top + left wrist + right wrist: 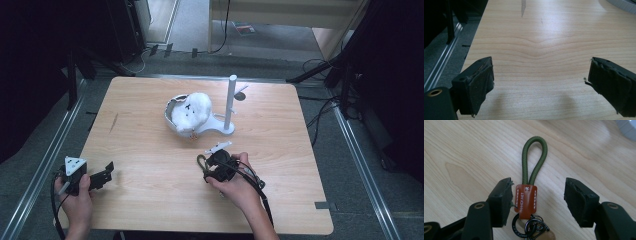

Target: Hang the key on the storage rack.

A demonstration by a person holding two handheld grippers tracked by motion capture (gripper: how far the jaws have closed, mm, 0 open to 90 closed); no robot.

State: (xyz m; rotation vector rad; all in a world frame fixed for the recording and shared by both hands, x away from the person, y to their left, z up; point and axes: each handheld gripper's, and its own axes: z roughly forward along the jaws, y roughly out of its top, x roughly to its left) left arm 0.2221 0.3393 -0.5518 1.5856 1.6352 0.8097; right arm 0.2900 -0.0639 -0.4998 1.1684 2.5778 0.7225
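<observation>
High view, right gripper (206, 167): held in the person's right hand (239, 185) at mid-table, near the front, pointing left and away.
High view, keychain (201, 163): olive cord loop on the table (150, 145), poking out at the right gripper's tip.
High view, left gripper (102, 175): in the left hand (76, 200) at the front left corner of the table, well apart from the keychain.
High view, stand (229, 105): white post on a base at the table's middle, with a white plush (195, 110) lying in a bowl (172, 117) beside it.
Left gripper view, jaws: spread wide over bare wood, nothing between them.
Right gripper view, keychain (526, 197): lies between the jaws, loop pointing away, brown leather tab (526, 201) midway, metal rings (530, 226) nearest the camera.
Right gripper view, jaws: apart; the left pad (504, 200) is just at the tab's edge, and contact cannot be told; the right pad (576, 200) stands clear of it.
</observation>
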